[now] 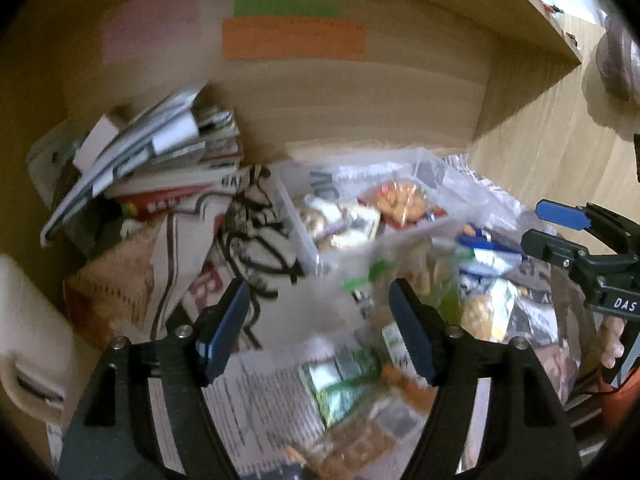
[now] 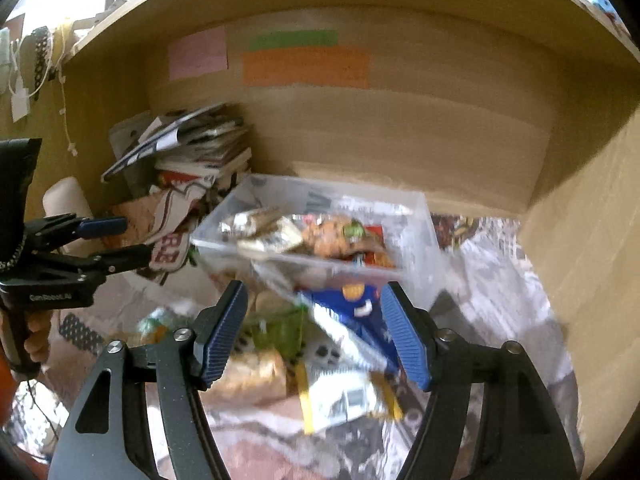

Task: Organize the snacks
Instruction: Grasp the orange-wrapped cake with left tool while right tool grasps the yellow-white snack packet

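Left claw (image 1: 316, 328) wide, nothing between its pads; it hangs over loose snack packets (image 1: 352, 376) on newspaper, lower centre of frame. Right claw (image 2: 314, 332) also wide, above a blue packet (image 2: 352, 304) and a yellow-edged white packet (image 2: 344, 400), neither gripped. Clear plastic bin (image 2: 416, 240) mid-frame holds several snacks, just beyond both claws. Stack of magazines (image 1: 168, 152) upper left. Coloured paper notes (image 2: 306, 66) on the back wall. Frames motion-blurred.

Left gripper (image 1: 316, 326) and right gripper (image 2: 314, 330), side by side, both pointing forward and slightly downward. Jaws of each spread wide, nothing between them. A hand (image 2: 36, 334) grips the left handle from below.
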`<state>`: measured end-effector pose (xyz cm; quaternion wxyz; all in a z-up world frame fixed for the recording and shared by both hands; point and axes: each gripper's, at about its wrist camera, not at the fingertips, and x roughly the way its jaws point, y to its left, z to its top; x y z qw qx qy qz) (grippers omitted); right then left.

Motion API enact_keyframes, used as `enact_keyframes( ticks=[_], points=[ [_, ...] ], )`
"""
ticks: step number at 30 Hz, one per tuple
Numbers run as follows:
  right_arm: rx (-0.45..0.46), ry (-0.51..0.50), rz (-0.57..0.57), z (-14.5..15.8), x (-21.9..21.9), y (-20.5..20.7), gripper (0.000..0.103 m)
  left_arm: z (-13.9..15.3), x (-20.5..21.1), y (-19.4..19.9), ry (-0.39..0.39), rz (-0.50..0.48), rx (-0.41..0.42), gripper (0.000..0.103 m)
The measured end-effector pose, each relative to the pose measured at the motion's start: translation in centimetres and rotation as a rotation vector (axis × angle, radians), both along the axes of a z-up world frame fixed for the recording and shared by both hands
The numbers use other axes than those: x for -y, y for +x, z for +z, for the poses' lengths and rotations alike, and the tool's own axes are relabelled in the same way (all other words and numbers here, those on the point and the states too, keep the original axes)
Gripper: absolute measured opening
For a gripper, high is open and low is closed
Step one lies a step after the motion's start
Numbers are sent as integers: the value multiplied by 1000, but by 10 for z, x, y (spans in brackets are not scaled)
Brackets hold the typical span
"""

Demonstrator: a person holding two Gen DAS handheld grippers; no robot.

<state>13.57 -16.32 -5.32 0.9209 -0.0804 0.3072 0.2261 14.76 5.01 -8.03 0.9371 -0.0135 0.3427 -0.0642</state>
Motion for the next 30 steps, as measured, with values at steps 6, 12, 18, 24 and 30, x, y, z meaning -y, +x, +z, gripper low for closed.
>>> enact_keyframes(
  ticks=[6,12,18,24,30],
  points=[
    [-33,-5,-35,-18,14,-16,72,-18,0,-26,-24,12,-35,72],
    [-96,-3,-66,-40,24,-24,72,-31,-1,-49,-42,16,-61,72],
    [-164,10,-93,-62,34,-23,72,-46,-2,-61,-47,1,-99,73],
    [-215,15,-103,-76,37,-20,72,-56,2,-66,-49,-25,-111,74],
    [-217,-13,-95,-77,32,-11,72,-68,8,-55,-43,-31,-131,74]
  ],
)
